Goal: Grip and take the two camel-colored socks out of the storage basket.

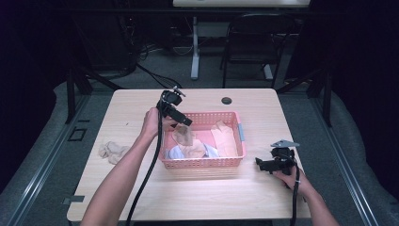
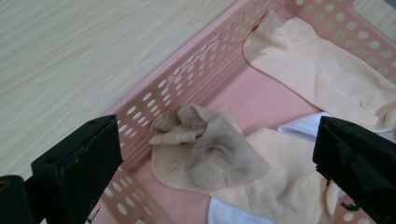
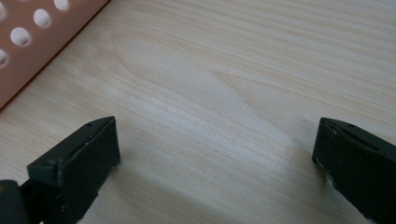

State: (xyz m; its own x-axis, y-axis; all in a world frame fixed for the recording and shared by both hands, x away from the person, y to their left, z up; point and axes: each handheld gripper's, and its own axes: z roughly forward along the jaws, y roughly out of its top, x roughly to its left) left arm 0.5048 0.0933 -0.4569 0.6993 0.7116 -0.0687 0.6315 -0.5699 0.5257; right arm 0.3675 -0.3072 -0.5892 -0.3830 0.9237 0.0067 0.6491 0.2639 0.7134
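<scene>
In the high view the left gripper (image 1: pixel 182 118) hangs over the far left corner of the pink perforated basket (image 1: pixel 202 163), held up by the person's left hand (image 1: pixel 153 123), and its jaws point down and to the right into the basket. In the left gripper view its two black jaws stand wide apart and nothing is held between them. Between and below these jaws lies a crumpled tan sock (image 2: pixel 210 148), close against the inner side of the basket wall (image 2: pixel 187 79); it lies on top of a flatter peach sock (image 2: pixel 280 186), and the jaws are not touching it. Beyond the right jaw a longer peach sock (image 2: pixel 322 70) lies flat on the basket floor, and a white sock (image 2: pixel 303 128) shows partly just beside that jaw. Outside the basket, well to the left of the left gripper in the high view, a small pile of beige socks (image 1: pixel 112 151) rests on the wooden table (image 1: pixel 263 108). The right gripper (image 1: pixel 267 165) is low over the table to the right of the basket, held by the right hand (image 1: pixel 294 179). In the right gripper view its jaws are also wide apart with only bare table wood between them, and a corner of the basket (image 3: pixel 32 42) is seen beyond the left jaw. I cannot tell whether the jaw tips touch the table.
</scene>
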